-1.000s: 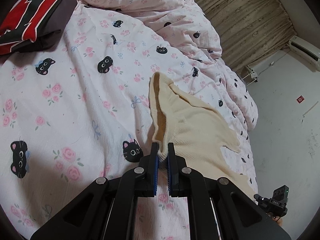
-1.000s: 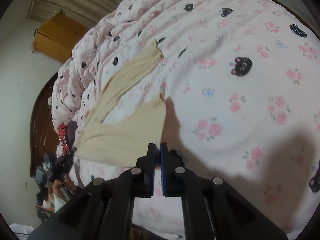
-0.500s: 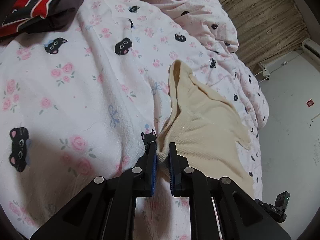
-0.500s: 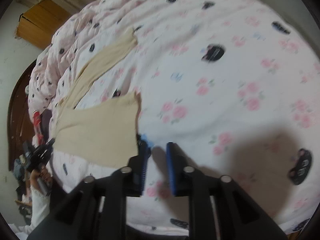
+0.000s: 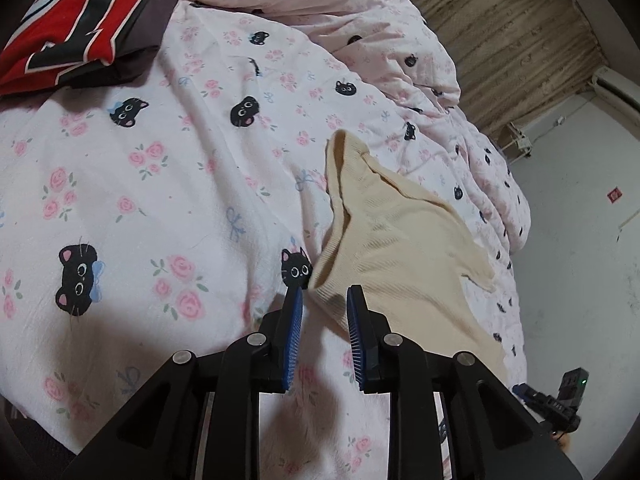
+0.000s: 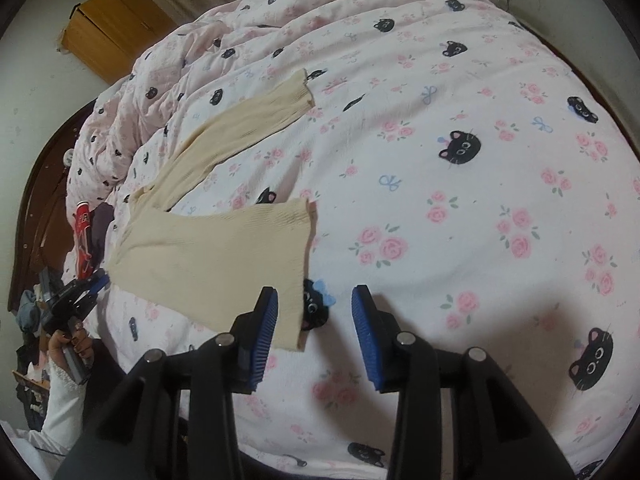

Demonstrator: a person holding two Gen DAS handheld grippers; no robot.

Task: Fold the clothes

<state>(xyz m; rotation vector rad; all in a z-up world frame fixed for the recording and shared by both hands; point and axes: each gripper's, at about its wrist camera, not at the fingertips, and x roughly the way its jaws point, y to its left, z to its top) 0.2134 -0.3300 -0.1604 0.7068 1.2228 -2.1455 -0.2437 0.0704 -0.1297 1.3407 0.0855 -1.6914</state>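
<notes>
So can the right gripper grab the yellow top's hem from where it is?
Probably yes. The right gripper hangs just above the top's hem corner, jaws opening, with that corner between its pads and untouched. Nothing on the bedspread blocks it; closing should pinch the hem.

Bed (image 6: pixel 460 208): pink-white cover with black cat faces, roses and blue bows; cover bunched into ridges along the far side. Cream garment (image 6: pixel 208 256) lies flat on the cover, one sleeve (image 6: pixel 256 120) stretched toward the far side, hem corner at the near edge. In the left wrist view the same garment (image 5: pixel 404 248) has its collar end raised. Red jersey (image 5: pixel 76 16) on a dark garment (image 5: pixel 148 36), far left.
</notes>
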